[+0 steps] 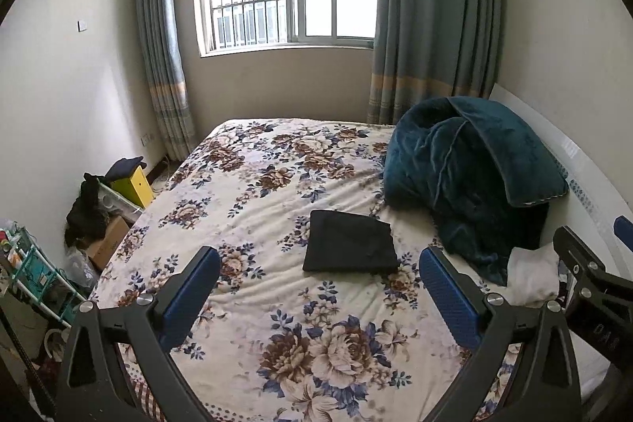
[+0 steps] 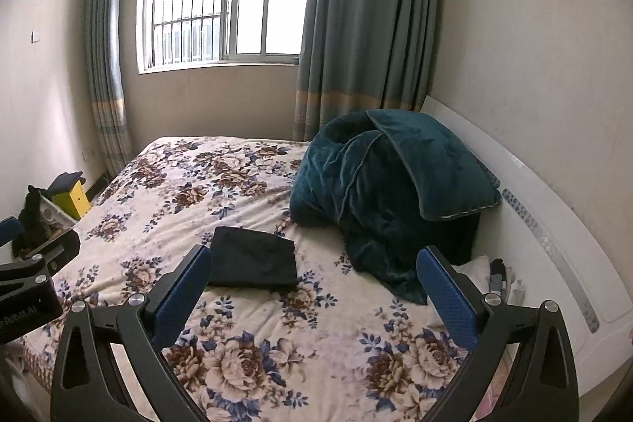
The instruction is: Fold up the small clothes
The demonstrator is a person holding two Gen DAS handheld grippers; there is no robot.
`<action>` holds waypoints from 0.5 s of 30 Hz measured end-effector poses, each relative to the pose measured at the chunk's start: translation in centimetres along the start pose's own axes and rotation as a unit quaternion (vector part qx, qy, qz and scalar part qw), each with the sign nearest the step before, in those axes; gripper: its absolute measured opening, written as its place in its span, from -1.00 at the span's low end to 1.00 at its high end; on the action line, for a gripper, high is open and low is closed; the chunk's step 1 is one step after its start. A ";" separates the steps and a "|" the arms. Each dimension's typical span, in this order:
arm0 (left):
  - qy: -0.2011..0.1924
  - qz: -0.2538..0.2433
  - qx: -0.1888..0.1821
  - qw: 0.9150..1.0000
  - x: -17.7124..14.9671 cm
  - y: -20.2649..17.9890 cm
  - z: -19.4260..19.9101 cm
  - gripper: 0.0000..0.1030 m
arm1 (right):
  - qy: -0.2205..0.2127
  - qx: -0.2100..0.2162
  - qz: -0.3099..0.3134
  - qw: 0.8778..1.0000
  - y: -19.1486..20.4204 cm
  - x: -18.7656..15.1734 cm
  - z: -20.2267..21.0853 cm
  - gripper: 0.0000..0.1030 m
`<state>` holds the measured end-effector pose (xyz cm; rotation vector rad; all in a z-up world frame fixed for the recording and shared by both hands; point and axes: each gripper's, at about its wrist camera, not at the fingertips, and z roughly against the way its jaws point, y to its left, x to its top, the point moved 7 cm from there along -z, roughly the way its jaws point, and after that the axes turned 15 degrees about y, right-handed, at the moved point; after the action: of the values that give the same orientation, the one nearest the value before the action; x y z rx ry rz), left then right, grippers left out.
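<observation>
A black garment (image 1: 351,244), folded into a flat rectangle, lies on the floral bedsheet (image 1: 277,323) near the middle of the bed; it also shows in the right wrist view (image 2: 255,259). My left gripper (image 1: 320,263) is open and empty, held above the bed short of the garment. My right gripper (image 2: 314,263) is open and empty, also short of it. Loose white clothes (image 1: 534,273) lie at the right by the headboard, also in the right wrist view (image 2: 480,265).
A bunched teal blanket (image 1: 470,165) fills the bed's right side against the white headboard (image 2: 554,244). Boxes, a yellow box (image 1: 136,184) and a rack (image 1: 35,271) stand on the floor left of the bed. Window and curtains are behind.
</observation>
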<state>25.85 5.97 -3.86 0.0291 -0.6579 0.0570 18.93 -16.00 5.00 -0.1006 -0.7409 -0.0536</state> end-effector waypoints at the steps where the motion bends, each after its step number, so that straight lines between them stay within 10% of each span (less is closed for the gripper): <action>1: 0.000 0.000 0.001 1.000 0.0 0.0 0.1 1.00 | -0.001 0.002 0.000 1.000 -0.1 0.0 0.1 1.00; 15: -0.003 0.003 0.006 1.000 -0.2 0.4 0.7 1.00 | -0.008 0.014 0.009 1.000 -0.3 1.0 0.0 1.00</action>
<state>25.23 6.33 -3.38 0.0386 -0.6642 0.0669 19.62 -16.34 5.70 -0.0799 -0.7563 -0.0258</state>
